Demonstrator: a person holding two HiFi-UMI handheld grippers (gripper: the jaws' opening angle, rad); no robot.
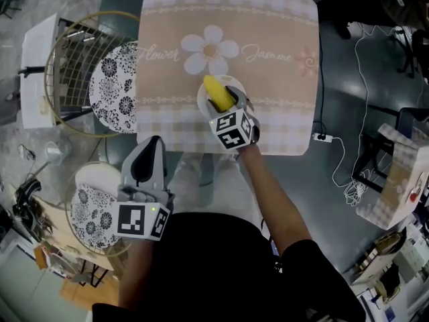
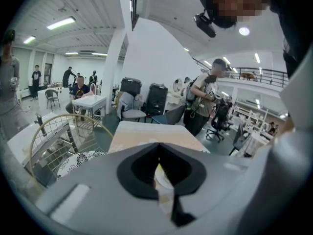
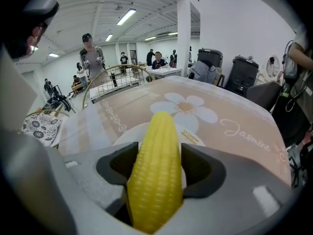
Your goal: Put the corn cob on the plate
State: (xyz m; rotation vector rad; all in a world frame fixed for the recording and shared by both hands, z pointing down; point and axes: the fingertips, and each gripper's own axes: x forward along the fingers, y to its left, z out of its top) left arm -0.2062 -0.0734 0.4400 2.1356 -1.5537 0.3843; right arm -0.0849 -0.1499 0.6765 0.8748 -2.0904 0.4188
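head view: right gripper fingers clamp corn cob over plate; left gripper fingers closed

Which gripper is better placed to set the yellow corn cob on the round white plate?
Right. The right gripper is shut on the yellow corn cob and holds it directly over the round white plate. The left gripper is shut, empty, and held back, away from the plate.

A square worktop under a beige checked cloth printed with a white flower fills the far middle. At its left edge, a round gold wire basket rings a black-and-white floral cushion. To the right, a white power strip lies on the grey floor.
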